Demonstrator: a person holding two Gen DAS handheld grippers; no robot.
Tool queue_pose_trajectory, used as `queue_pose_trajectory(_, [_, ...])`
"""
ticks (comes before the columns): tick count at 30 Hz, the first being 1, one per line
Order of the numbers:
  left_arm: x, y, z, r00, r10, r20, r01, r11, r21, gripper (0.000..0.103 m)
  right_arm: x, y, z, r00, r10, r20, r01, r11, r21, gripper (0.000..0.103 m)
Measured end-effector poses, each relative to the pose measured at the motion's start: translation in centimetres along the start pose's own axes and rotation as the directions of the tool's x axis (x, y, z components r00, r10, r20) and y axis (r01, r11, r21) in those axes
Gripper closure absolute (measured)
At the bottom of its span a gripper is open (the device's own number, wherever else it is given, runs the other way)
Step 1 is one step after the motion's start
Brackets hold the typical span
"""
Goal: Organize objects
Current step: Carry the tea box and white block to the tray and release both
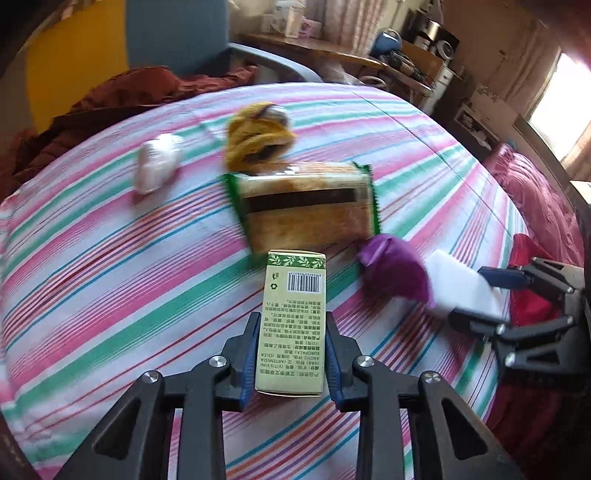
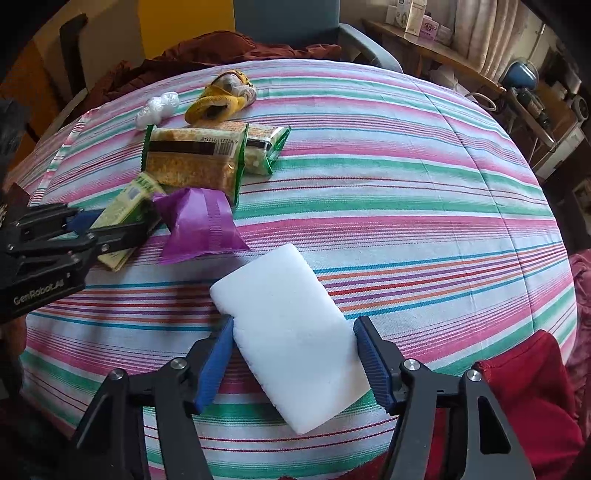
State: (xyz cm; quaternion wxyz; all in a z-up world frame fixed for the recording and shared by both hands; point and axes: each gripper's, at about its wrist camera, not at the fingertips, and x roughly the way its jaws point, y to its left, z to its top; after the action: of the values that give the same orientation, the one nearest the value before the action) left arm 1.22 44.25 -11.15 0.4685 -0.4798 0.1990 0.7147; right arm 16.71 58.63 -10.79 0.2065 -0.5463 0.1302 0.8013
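My left gripper (image 1: 291, 332) is shut on a green-and-cream carton (image 1: 293, 325) and holds it over the striped cloth; the carton also shows in the right wrist view (image 2: 123, 210). My right gripper (image 2: 295, 339) is shut on a white sponge block (image 2: 288, 332), which shows in the left wrist view (image 1: 461, 284) too. On the cloth lie a purple pouch (image 2: 201, 227), a large green-edged cracker pack (image 2: 195, 158), a smaller pack (image 2: 264, 147), a yellow cloth bundle (image 2: 221, 99) and a white crumpled bag (image 2: 157, 109).
The striped cloth (image 2: 406, 184) covers a raised surface. A brown garment (image 2: 207, 51) and a blue chair (image 2: 288, 22) stand behind it. A red fabric (image 2: 528, 398) lies at the near right. A cluttered shelf (image 2: 443, 55) runs along the back right.
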Motion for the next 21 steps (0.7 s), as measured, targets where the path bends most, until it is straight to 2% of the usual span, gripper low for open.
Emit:
queue_pose_trajectory(7, [-5.7, 1.9, -2.5, 0.986, 0.124, 0.115, -0.121, 0.992, -0.029, 0.073, -0.6, 0.8, 0.3, 0.999, 0.013, 0.044, -0.013, 1.0, -0.002, 0.039])
queue_pose_trajectory(21, [-14.8, 5.1, -6.5, 0.938, 0.254, 0.236, -0.227, 0.965, -0.133, 0.073, -0.5, 0.9, 1.0, 0.994, -0.008, 0.109, 0.003, 0.999, 0.044, 0.039])
